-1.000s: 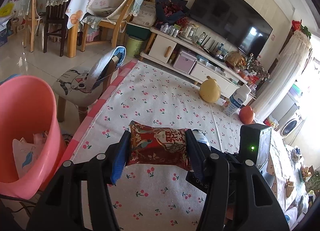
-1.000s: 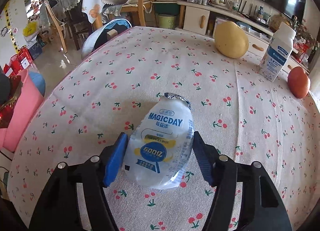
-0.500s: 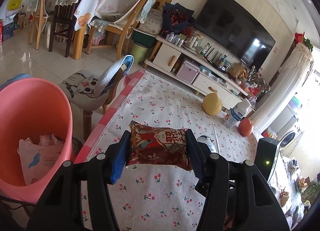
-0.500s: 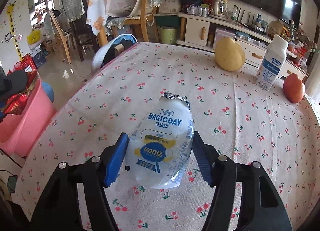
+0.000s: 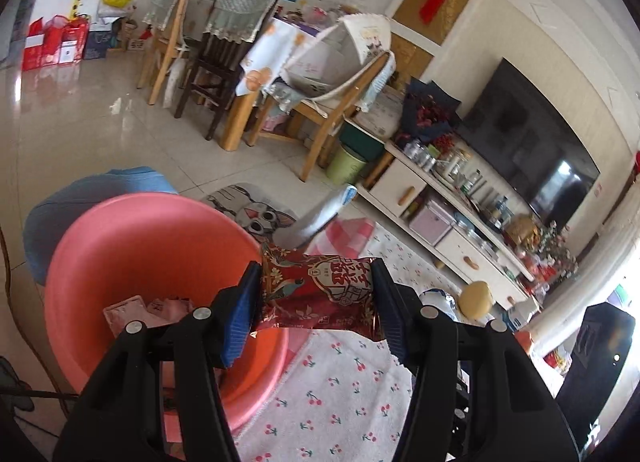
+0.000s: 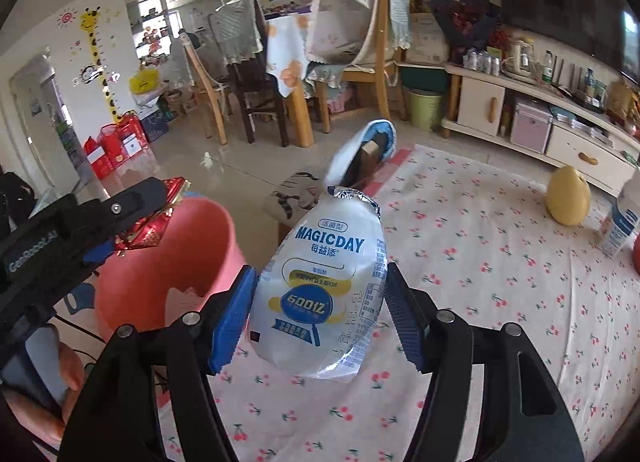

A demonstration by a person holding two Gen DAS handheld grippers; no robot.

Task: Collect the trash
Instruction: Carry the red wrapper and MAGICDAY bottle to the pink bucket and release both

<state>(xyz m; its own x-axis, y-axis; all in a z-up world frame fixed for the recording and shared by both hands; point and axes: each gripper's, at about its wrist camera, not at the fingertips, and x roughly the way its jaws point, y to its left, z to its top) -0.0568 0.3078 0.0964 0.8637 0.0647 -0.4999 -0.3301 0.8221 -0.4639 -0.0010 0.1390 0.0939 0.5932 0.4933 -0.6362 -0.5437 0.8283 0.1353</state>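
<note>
My left gripper (image 5: 316,302) is shut on a red snack wrapper (image 5: 320,290) and holds it in the air beside the far rim of a pink bin (image 5: 132,258), which holds some paper trash. My right gripper (image 6: 320,302) is shut on a white MAGICDAY bottle (image 6: 324,286) and holds it above the table's left edge. In the right wrist view the left gripper (image 6: 80,226) with the red wrapper (image 6: 152,230) sits over the pink bin (image 6: 160,274).
The table has a cherry-print cloth (image 6: 480,262). On it stand a yellow pomelo (image 6: 568,202) and a white milk bottle (image 6: 624,222) at the far right. A small chair with a cat cushion (image 5: 256,218) stands beside the bin. A TV cabinet (image 5: 440,222) lies beyond.
Both grippers have moved left off the table toward the pink bin, each still holding its item. The left gripper has gone from above the table to beside the bin's rim.
</note>
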